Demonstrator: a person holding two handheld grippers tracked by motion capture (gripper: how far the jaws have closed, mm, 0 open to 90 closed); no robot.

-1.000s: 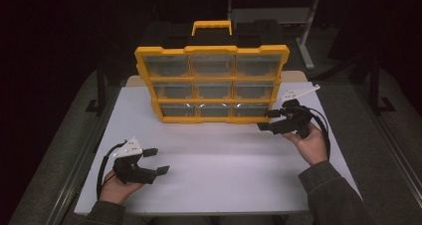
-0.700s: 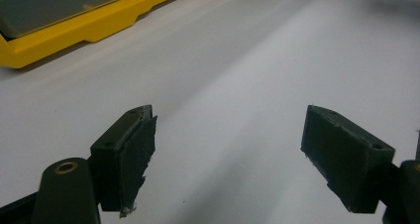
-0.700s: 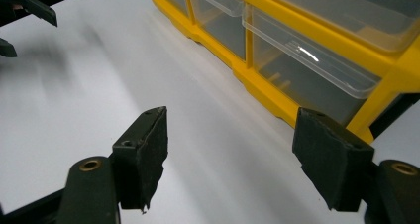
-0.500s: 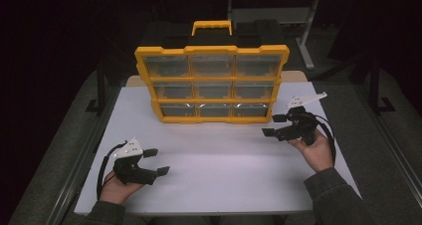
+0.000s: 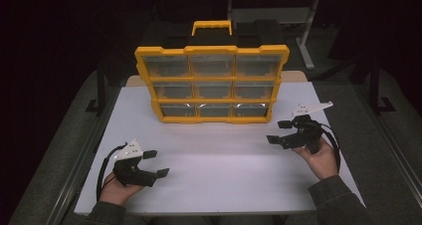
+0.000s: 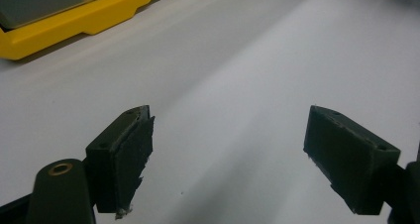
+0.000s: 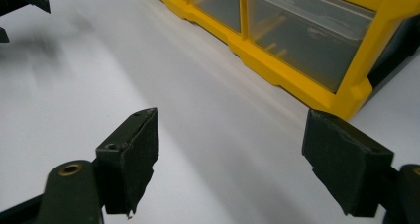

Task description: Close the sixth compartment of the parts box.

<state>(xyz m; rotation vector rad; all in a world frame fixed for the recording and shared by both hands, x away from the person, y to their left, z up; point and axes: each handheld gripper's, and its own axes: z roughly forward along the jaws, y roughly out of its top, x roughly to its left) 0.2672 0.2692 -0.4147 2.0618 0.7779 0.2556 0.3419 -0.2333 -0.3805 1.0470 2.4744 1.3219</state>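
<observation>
A yellow organizer case [image 5: 212,83] with a grid of clear drawers stands upright at the back of the white table [image 5: 219,160]; its handle [image 5: 212,27] is on top. My left gripper [image 5: 156,164] rests open near the front left, held in a hand, nothing between its jaws. My right gripper [image 5: 278,132] hovers open at the right, a little in front of the case's lower right corner [image 7: 341,95], jaws empty. In the left gripper view [image 6: 228,154] the case's yellow base [image 6: 74,18] lies far ahead on the left. The right gripper view [image 7: 230,157] looks along the bottom row of drawers [image 7: 302,40].
The white tabletop stretches between both grippers and the case. Dark floor and table frame [image 5: 84,150] border the left edge; a metal stand [image 5: 308,31] rises behind the case. My left gripper appears far off at the top left of the right gripper view [image 7: 20,1].
My right gripper has drawn back from the case's lower right corner, moving toward me and slightly right. The left gripper has stayed put.
</observation>
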